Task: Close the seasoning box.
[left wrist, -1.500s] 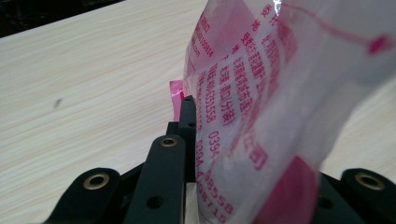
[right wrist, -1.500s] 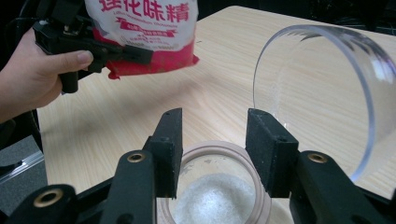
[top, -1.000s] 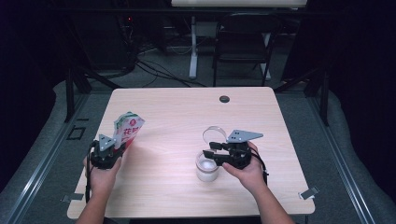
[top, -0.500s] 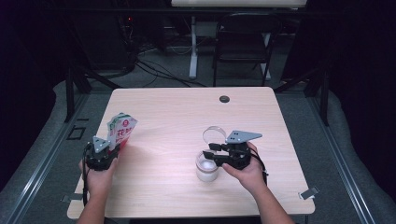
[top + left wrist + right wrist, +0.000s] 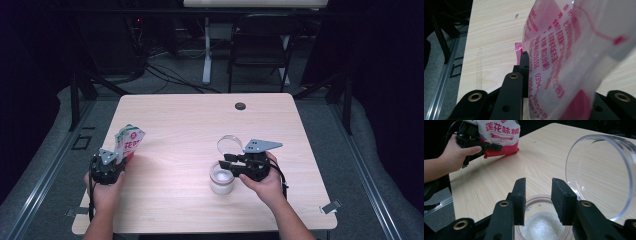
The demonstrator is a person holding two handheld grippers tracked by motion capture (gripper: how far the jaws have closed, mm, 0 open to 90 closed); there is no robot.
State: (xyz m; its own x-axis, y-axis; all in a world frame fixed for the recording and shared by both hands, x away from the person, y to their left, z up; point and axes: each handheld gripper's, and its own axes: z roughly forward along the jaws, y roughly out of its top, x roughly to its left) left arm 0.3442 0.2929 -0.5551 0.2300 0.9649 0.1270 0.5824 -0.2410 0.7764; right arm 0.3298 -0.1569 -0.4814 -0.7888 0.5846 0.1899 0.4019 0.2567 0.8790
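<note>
Holding a red-and-white seasoning packet [image 5: 129, 142] upright at the near left corner of the wooden table [image 5: 190, 120], the person's left gripper [image 5: 107, 167] had its jaws closed on the bag's lower part, a grip that kept the bag's top raised well clear of the tabletop. In the left gripper view the packet [image 5: 574, 57] sat pinched between the black jaws, its printed face curving away toward the light wood.

To the right, the right gripper [image 5: 231, 161] hovered just above a small glass jar [image 5: 221, 178] holding white granules. Its jaws stood a little apart with nothing between them, as the right gripper view showed, the jar's mouth [image 5: 544, 220] lying directly beneath the gap. The jar's clear hinged lid [image 5: 229, 145] stood tipped back behind the mouth, leaving the jar open from above; in the right gripper view the lid [image 5: 599, 175] rose beside the right-hand jaw, though whether it touched that jaw could not be told.

Packet and jar sat well apart, the bag drawn off to the side. Judging by the granules inside, the pouring looked finished, and the right gripper seemed placed to deal with the lid.

A small black disc [image 5: 240, 106] lay near the table's far edge.
</note>
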